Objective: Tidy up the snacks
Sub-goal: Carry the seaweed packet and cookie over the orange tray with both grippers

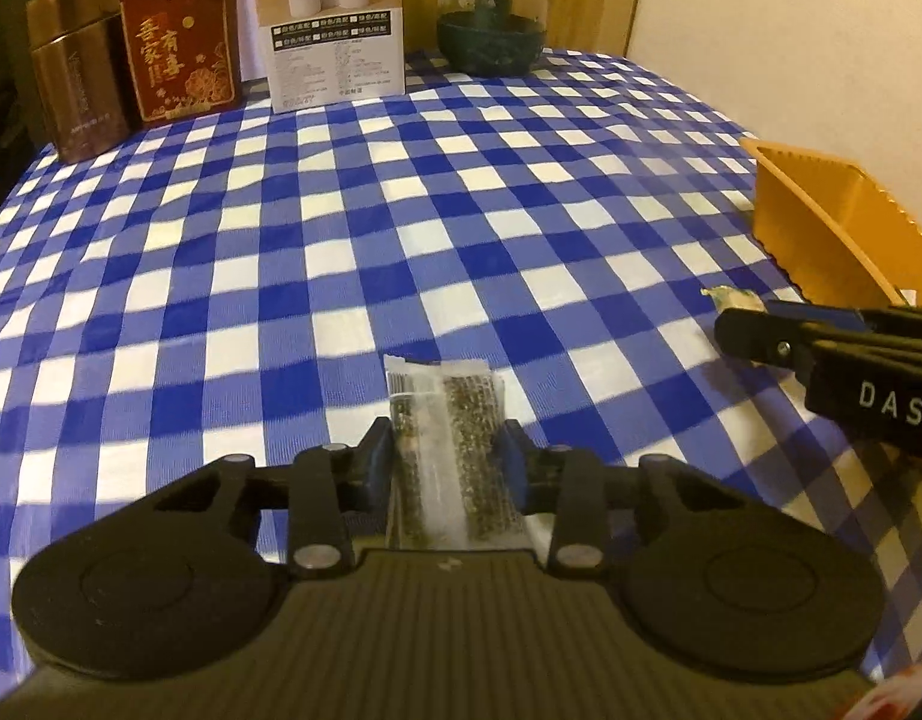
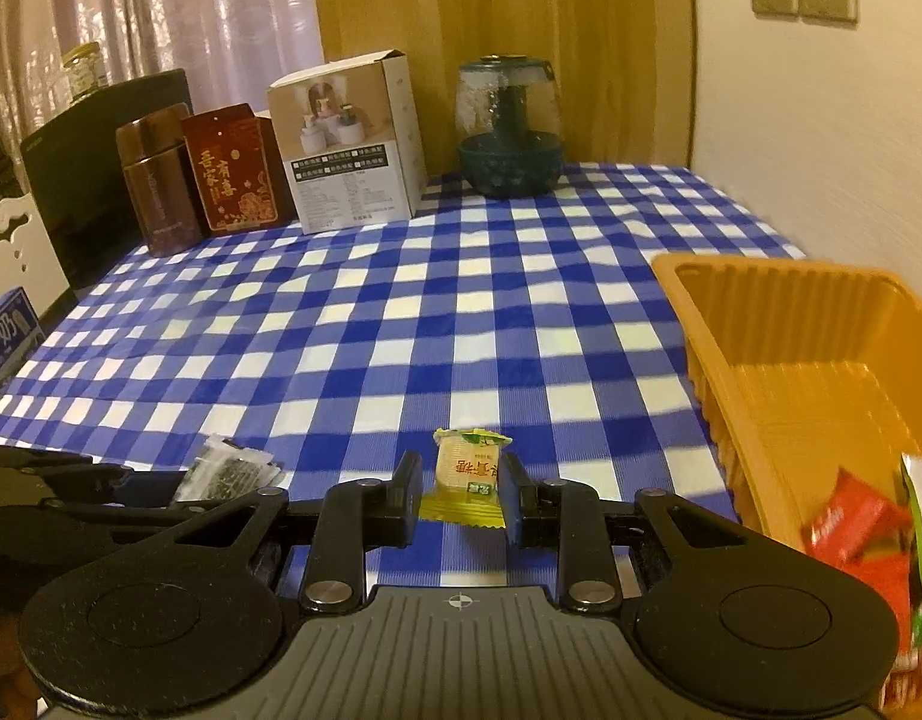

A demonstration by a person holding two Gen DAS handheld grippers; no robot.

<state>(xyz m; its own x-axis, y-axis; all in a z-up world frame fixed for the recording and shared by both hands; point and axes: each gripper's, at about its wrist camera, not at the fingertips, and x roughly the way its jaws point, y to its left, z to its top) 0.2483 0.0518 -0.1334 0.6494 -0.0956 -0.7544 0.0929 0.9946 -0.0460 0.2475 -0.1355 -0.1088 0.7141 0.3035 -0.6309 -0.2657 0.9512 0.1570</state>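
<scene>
A clear packet of dark seaweed snack (image 1: 443,402) sits between the blue pads of my left gripper (image 1: 446,444), which is shut on it just above the checked cloth. In the right wrist view the same packet (image 2: 227,471) sticks out of the left gripper (image 2: 161,486) at the lower left. My right gripper (image 2: 461,480) is shut on a small yellow wrapped candy (image 2: 465,465). From the left wrist view, the right gripper (image 1: 754,339) reaches in from the right edge with the candy's end (image 1: 730,298) showing. An orange tray (image 2: 730,360) stands to the right and holds red and green snack packets (image 2: 856,528).
Along the table's far edge stand a brown tin (image 2: 155,180), a red box (image 2: 233,174), a white product box (image 2: 347,150) and a glass jar with a dark base (image 2: 508,132). A wall runs along the right. A blue carton (image 2: 8,330) sits off the left edge.
</scene>
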